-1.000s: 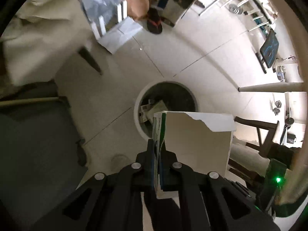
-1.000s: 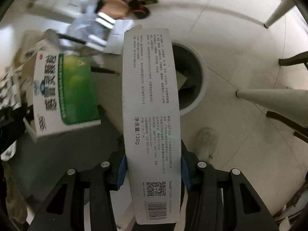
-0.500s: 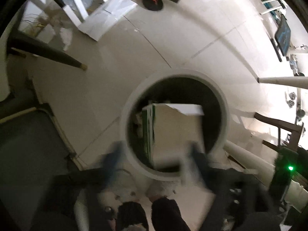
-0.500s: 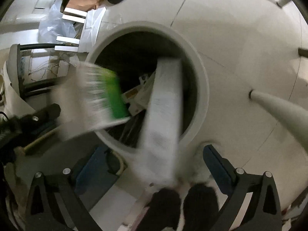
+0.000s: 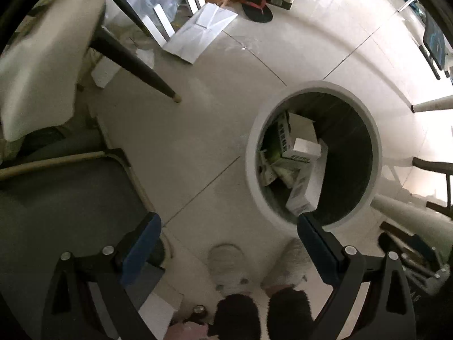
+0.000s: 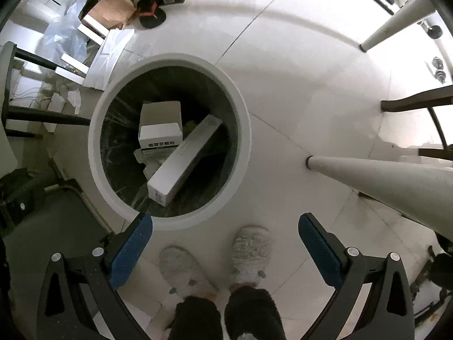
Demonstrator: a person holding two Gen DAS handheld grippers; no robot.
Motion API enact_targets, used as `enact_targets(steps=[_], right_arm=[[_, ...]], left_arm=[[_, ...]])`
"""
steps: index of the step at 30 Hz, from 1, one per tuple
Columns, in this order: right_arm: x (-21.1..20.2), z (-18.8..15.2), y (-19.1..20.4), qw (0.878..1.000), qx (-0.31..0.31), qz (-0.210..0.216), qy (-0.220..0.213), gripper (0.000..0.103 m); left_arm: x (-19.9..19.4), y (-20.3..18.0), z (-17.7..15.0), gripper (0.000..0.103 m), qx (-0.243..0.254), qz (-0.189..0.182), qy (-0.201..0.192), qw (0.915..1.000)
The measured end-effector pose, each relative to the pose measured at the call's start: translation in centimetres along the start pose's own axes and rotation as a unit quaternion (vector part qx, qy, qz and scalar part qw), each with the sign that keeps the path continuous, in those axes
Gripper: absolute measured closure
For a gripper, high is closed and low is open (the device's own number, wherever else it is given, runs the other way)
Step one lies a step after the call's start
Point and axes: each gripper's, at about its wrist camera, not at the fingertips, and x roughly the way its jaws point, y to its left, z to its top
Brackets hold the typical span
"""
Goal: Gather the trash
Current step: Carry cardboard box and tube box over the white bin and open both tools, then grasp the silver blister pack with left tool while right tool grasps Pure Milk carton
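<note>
Two grippers are pointing down at a pale tiled floor (image 6: 297, 90), and both are standing wide apart with nothing between their blue pads. A round white bin (image 6: 97, 153) with a dark liner is sitting on those tiles; in the left wrist view the bin (image 5: 250, 153) is lying right of centre.

Inside it, a long white carton (image 6: 181, 161) is resting on a slant, one end down near the closer wall, the other leaning up toward the middle. Just beside it, touching, a squarer white box (image 6: 160, 133) with a printed band is lying on top of other paper scraps. From the left wrist view the same long carton (image 5: 307, 187) and the box (image 5: 305, 148) are showing, with a green-printed side facing left.

The right gripper (image 6: 225, 248) is hanging over the floor just outside the bin's near rim, its jaws released after just opening. The left gripper (image 5: 229, 245) is likewise spread and empty, having just been opening too, its right pad overlapping the bin's rim in the picture.

Below, a person's feet in fuzzy grey slippers (image 6: 250, 255) are standing near the bin, dark trouser cuffs above them.
</note>
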Motion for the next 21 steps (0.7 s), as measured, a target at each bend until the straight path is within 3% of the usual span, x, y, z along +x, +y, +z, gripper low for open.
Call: enact_targets(steps=[11, 21], right_arm=[[-7.8, -2.8, 0.9, 0.999, 0.003, -0.011, -0.04, 0.0], [-17.6, -6.1, 2.2, 0.999, 0.0, 0.006, -0.043, 0.0]], left_arm=[[-5.8, 1.3, -3.2, 0.004, 0.01, 0.014, -0.03, 0.9994], [-14.8, 3.0, -6.7, 0.005, 0.005, 0.004, -0.028, 0.9996]])
